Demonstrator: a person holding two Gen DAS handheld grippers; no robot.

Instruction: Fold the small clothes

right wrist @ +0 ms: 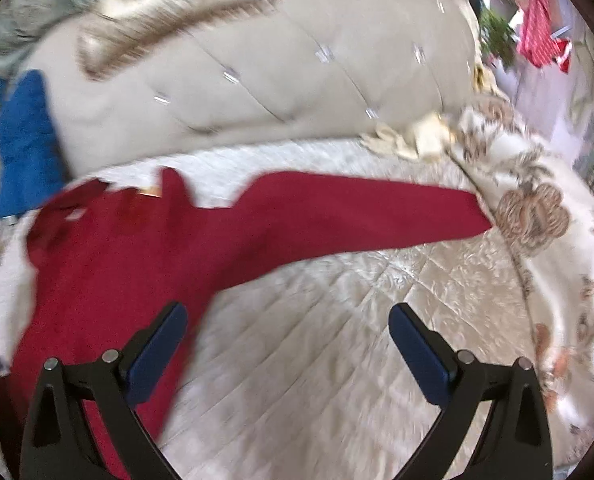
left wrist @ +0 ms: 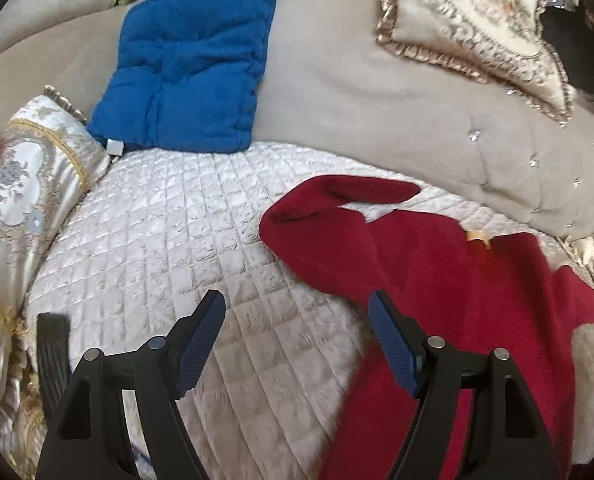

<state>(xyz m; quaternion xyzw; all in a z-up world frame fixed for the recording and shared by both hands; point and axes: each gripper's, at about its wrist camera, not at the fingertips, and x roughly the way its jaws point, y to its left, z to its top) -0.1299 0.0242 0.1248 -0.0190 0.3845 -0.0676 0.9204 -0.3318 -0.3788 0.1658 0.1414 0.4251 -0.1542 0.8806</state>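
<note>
1. A red garment (left wrist: 449, 280) lies spread on the quilted cream cover (left wrist: 169, 220) of a sofa seat, toward the right in the left wrist view and toward the left in the right wrist view.
2. One sleeve (left wrist: 337, 200) is doubled over near the collar side; the other sleeve (right wrist: 377, 208) stretches out flat, its cuff reaching a floral cushion (right wrist: 537, 208).
3. A small tan label (left wrist: 477, 236) shows at the neckline.
4. The left gripper (left wrist: 297, 304) is released, its jaws apart with nothing between them; its right finger sits above the garment's edge, its left above bare quilt.
5. The right gripper (right wrist: 289, 316) is also released, jaws wide, nothing held; its left finger is over red fabric, its right over the quilt. This view is blurred.
6. A blue cushion (left wrist: 193, 60) leans on the beige tufted backrest (left wrist: 377, 112), with a frilled patterned pillow (left wrist: 477, 28) further right.
</note>
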